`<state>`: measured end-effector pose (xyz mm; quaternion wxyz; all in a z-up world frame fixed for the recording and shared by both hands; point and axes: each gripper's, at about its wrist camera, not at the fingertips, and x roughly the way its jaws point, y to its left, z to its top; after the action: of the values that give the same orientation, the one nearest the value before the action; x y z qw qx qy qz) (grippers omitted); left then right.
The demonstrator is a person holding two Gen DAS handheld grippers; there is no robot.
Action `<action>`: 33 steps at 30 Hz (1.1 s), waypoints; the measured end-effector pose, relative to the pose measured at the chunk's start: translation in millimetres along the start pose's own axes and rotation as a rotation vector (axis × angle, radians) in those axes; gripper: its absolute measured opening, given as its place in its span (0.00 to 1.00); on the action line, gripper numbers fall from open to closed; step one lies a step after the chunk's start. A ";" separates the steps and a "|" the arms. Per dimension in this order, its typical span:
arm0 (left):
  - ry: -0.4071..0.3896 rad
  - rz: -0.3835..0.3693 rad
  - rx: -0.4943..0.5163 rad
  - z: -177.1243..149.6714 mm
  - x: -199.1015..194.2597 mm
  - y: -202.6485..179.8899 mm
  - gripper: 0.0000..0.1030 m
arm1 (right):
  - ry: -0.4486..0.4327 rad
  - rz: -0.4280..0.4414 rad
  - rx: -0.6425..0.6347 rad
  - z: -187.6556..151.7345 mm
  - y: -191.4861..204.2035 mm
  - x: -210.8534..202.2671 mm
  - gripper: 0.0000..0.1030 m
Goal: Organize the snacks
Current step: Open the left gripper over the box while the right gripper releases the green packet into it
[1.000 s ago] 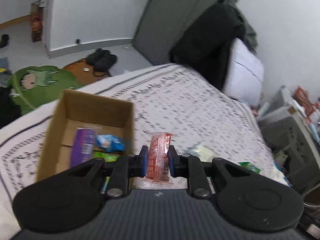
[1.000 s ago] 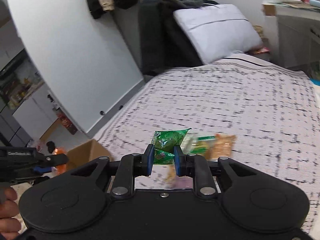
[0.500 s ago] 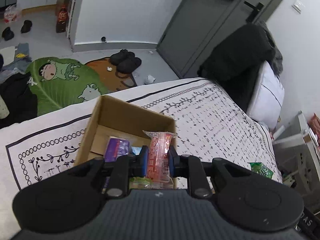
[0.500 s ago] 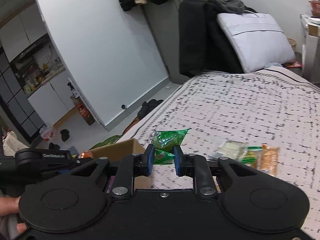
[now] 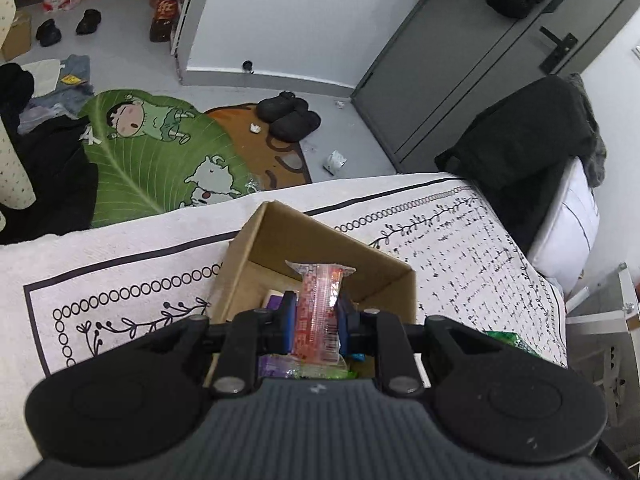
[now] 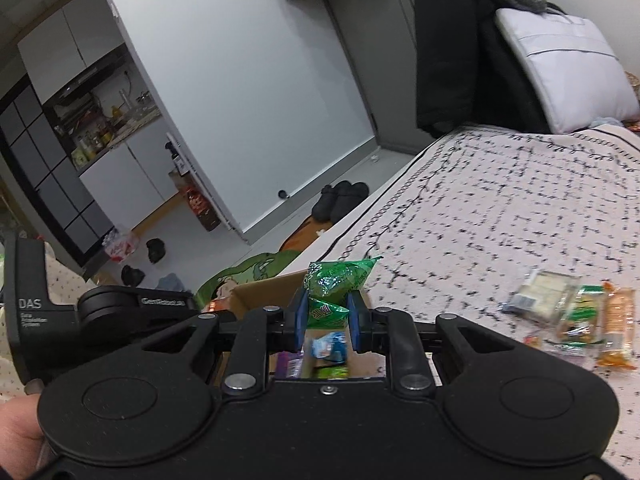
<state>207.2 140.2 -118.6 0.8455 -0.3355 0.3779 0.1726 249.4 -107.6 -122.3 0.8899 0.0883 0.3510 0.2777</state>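
My left gripper [image 5: 317,322] is shut on a red snack packet [image 5: 318,308] and holds it upright over the open cardboard box [image 5: 372,260] on the bed. Purple and green packets [image 5: 276,364] lie in the box below it. My right gripper [image 6: 327,318] is shut on a green snack packet [image 6: 334,286], also above the box [image 6: 260,292], where a blue packet [image 6: 330,346] and a purple one show. The left gripper body [image 6: 100,312] shows at the left of the right wrist view.
Several loose snack packets [image 6: 576,314] lie on the patterned bedspread [image 6: 520,200] to the right of the box. A green packet [image 5: 508,338] lies by the bed's right edge. A pillow [image 6: 560,64], dark clothes, a floor mat [image 5: 152,160] and slippers [image 5: 288,114] surround the bed.
Both grippers have moved left from the loose snacks to above the box, each still holding its packet. The box now lies directly under both.
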 end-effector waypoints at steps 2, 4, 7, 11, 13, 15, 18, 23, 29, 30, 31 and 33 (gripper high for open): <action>0.000 0.007 -0.003 2.0 5.5 0.9 0.19 | 0.009 0.007 0.000 -1.2 4.6 7.1 0.20; -0.001 0.029 0.001 4.1 11.9 1.3 0.20 | 0.020 0.013 0.001 -2.2 8.7 14.5 0.20; 0.011 0.040 0.005 6.4 21.5 1.3 0.20 | 0.035 0.026 0.014 -3.6 12.0 24.3 0.20; 0.006 0.062 0.011 8.5 26.6 0.7 0.23 | 0.050 0.032 0.020 -1.8 15.0 36.4 0.20; 0.004 0.065 0.007 10.5 26.7 1.0 0.23 | 0.054 0.031 0.018 -0.4 16.3 40.1 0.20; 0.002 0.058 -0.007 11.9 26.6 3.4 0.24 | 0.046 0.038 0.001 1.9 20.7 42.3 0.21; 0.004 0.061 -0.026 12.8 26.3 7.5 0.26 | 0.016 0.053 -0.036 3.3 25.5 44.1 0.24; 0.004 0.067 -0.040 13.7 26.5 8.3 0.37 | 0.016 -0.003 -0.064 2.0 23.5 41.8 0.43; 0.017 0.066 0.006 9.0 27.7 -5.7 0.52 | 0.009 -0.056 -0.044 -1.0 6.2 24.9 0.61; 0.017 0.061 0.011 8.0 26.7 -8.2 0.54 | 0.007 -0.065 -0.042 -1.2 2.7 20.8 0.63; 0.016 0.059 0.017 7.1 25.6 -10.3 0.56 | 0.004 -0.072 -0.040 -1.6 -1.1 16.8 0.64; 0.009 0.057 0.033 4.8 22.9 -14.8 0.63 | -0.006 -0.091 -0.037 -1.7 -6.8 8.3 0.68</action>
<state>232.8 133.8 -127.1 0.8438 -0.3114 0.3941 0.1887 256.2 -108.7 -130.7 0.9040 0.0567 0.3469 0.2432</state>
